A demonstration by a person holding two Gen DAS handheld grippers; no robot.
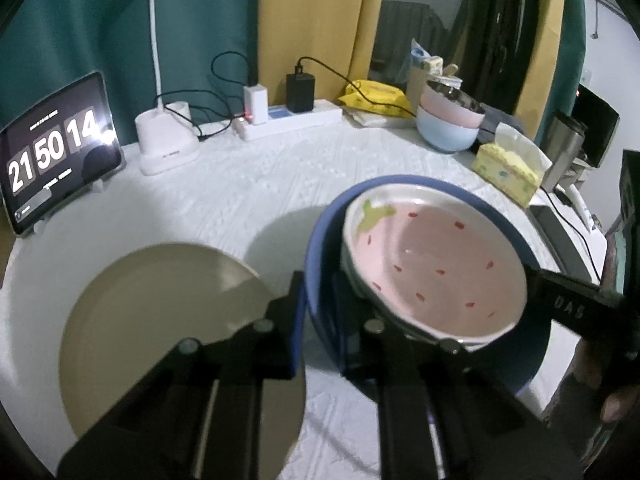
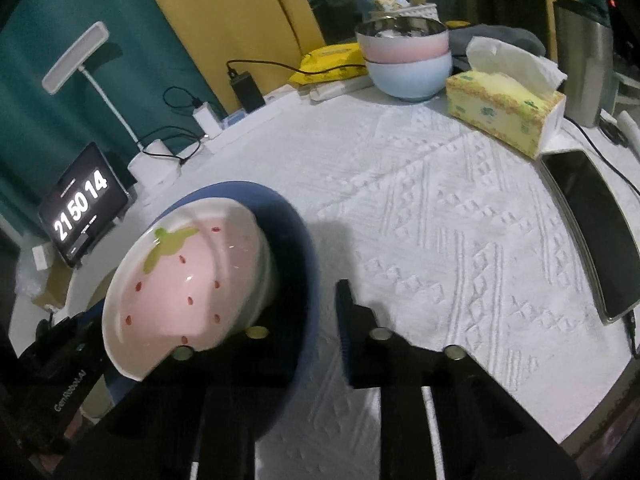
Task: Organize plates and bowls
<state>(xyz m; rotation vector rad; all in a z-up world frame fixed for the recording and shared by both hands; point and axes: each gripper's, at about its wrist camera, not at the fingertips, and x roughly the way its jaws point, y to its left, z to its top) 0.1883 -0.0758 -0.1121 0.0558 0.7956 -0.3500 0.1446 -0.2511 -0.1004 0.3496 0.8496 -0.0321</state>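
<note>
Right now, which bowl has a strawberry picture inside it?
The strawberry bowl, sitting inside the dark blue dish between the grippers. It is pink with red seeds and a green leaf. The pink bowl and light blue bowl stacked at the back show no picture.

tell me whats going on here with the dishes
A person holds a gripper in each hand, and both are clamped on the rim of a round dark blue plate. The left gripper pinches its left edge and the right gripper its right edge. A pink strawberry-patterned ceramic bowl sits in the plate. Its shadow suggests the plate is raised off the white textured tablecloth. A round beige plate lies flat on the cloth, to the left.
</note>
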